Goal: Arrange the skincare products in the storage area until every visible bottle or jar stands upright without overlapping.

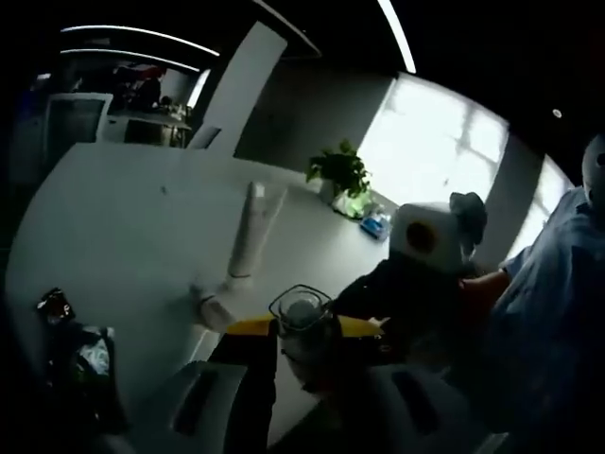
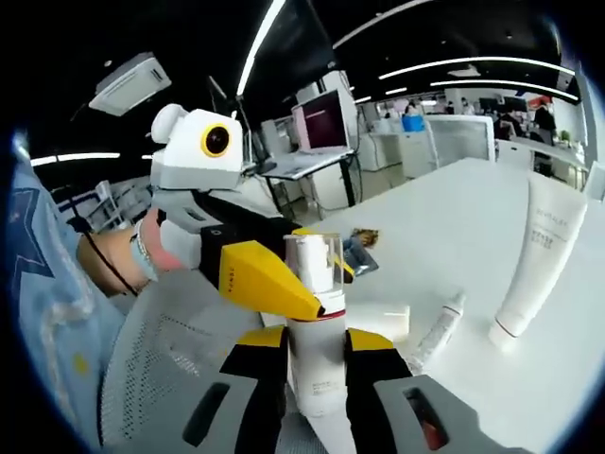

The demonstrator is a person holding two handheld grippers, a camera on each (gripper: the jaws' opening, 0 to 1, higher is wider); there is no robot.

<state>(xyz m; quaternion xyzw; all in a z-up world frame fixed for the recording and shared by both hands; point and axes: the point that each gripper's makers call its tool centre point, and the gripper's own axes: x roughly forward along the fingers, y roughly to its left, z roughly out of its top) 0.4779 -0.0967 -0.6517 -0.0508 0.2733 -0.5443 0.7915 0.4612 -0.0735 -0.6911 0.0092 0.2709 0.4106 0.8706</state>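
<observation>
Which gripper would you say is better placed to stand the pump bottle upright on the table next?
Probably the right gripper: its jaws are closed on the pump bottle's white body, roughly upright above the table. The left gripper only pinches near the clear cap.

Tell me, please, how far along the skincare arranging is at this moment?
Early stage, it seems. In hand: the pump bottle is upright, clamped by the right hand-held gripper, with the left hand-held gripper closed on its clear cap. Left to do: the large white tube and the small tube lie flat on the table. I can't point to anything already stood up and released.
</observation>
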